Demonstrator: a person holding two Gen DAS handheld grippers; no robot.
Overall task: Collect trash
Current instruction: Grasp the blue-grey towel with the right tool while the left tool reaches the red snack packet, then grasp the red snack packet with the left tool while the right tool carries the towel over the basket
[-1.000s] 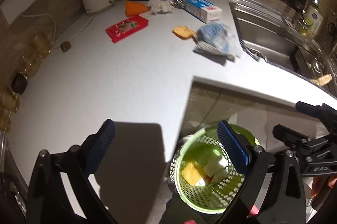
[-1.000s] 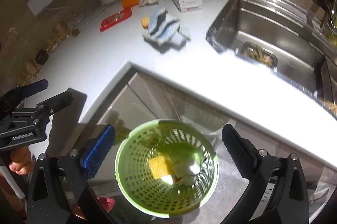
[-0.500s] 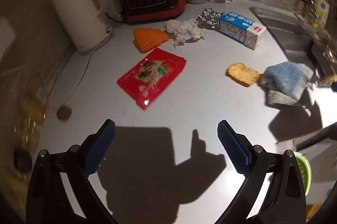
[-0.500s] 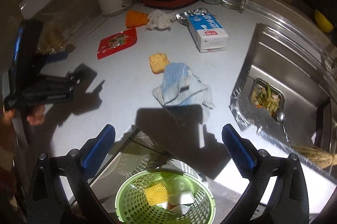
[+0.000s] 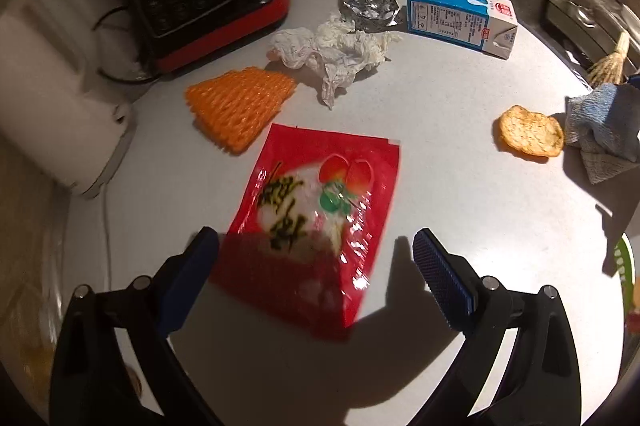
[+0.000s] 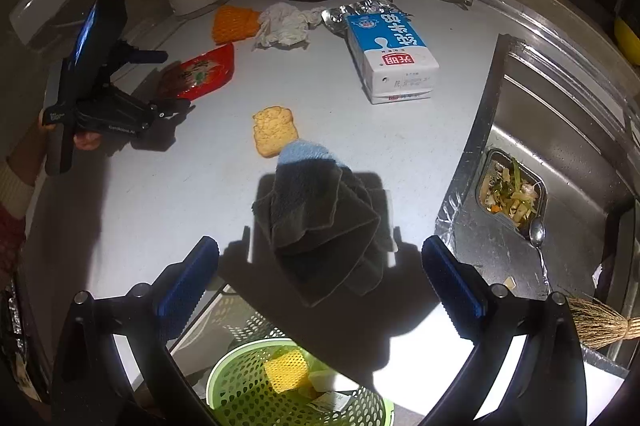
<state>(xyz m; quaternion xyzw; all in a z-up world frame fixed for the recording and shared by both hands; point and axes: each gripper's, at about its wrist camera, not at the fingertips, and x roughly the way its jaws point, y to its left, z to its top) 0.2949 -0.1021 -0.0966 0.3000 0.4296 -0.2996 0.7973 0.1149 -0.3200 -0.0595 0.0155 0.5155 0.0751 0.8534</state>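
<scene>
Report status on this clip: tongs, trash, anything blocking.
Left tongs open, over the red wrapper, not gripping. Right tongs open, empty, above the blue cloth. Green basket holds scraps. Nothing blocking the wrapper.

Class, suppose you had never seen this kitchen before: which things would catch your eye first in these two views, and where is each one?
The shiny red snack packet lies flat on the white counter, right ahead of the open left gripper. Behind it sit orange foam netting, crumpled tissue and a blue-and-white milk carton on its side. In the right wrist view, the open right gripper points at a blue cloth, with a green basket below the counter edge.
</scene>
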